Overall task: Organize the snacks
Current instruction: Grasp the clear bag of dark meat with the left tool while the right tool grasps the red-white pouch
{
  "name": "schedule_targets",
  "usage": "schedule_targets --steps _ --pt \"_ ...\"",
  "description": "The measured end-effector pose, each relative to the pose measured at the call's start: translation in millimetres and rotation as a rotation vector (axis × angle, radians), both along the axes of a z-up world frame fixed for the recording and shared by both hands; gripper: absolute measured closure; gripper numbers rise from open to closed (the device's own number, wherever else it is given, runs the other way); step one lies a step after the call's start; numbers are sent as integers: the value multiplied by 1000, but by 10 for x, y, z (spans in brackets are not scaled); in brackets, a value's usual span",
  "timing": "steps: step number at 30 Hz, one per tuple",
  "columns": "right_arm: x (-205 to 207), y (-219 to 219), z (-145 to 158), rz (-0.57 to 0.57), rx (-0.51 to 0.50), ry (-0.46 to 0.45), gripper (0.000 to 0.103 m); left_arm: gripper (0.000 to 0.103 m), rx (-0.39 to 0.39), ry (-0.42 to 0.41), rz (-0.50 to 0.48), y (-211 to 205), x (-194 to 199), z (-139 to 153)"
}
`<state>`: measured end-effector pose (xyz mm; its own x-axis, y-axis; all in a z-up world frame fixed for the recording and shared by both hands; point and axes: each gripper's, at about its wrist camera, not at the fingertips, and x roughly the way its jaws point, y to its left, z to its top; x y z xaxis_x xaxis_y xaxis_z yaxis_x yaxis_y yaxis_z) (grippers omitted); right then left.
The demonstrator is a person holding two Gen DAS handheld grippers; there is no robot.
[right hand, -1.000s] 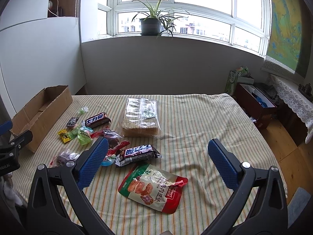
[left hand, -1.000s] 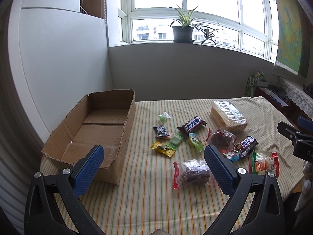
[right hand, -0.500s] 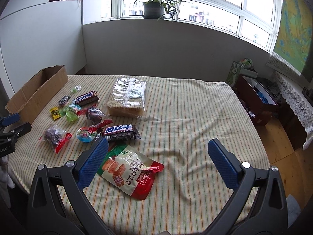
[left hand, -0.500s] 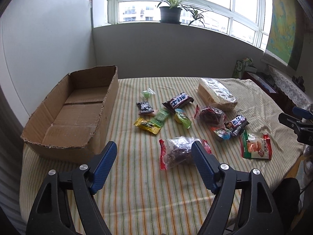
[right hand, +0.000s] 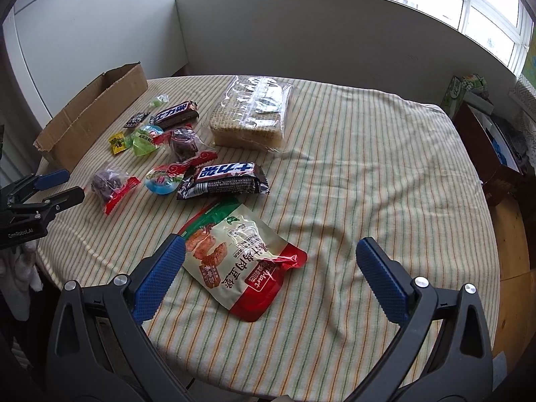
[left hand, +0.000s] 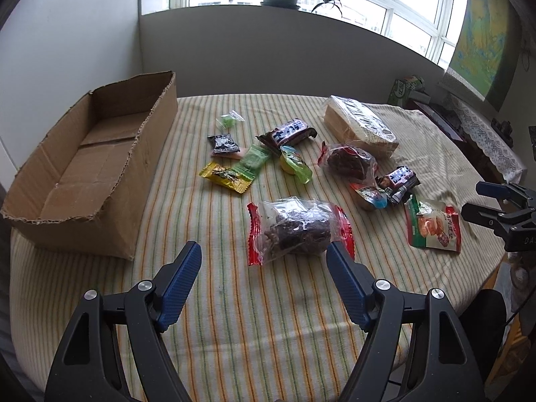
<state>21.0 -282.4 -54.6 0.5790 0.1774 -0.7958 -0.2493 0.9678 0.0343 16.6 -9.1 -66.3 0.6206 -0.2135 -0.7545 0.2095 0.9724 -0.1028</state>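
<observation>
Left gripper [left hand: 263, 256] with jaws wide apart, low over striped counter [left hand: 234, 318], just short of clear date bag [left hand: 296, 227] with red ends, nothing held. Right gripper [right hand: 269, 253] likewise spread wide, empty, left pad [right hand: 157, 278] just beside green-red pouch [right hand: 243, 261]. Snacks scattered mid-counter: chocolate bars [right hand: 222, 177], wafer pack [right hand: 254, 117], small candies [left hand: 234, 171]. Open cardboard box [left hand: 83, 167] stood at counter's left edge, apart from snacks
</observation>
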Motion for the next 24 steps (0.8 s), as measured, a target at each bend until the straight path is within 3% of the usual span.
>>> schedule_targets --steps 12,17,24 --pt "287 182 -201 328 -85 172 0 26 -31 95 -19 -88 107 -132" --pt "399 247 -246 393 -79 216 0 26 -131 136 -32 -52 48 -139" --pt "458 415 -390 456 -133 248 0 26 -135 174 -37 -138 187 -188"
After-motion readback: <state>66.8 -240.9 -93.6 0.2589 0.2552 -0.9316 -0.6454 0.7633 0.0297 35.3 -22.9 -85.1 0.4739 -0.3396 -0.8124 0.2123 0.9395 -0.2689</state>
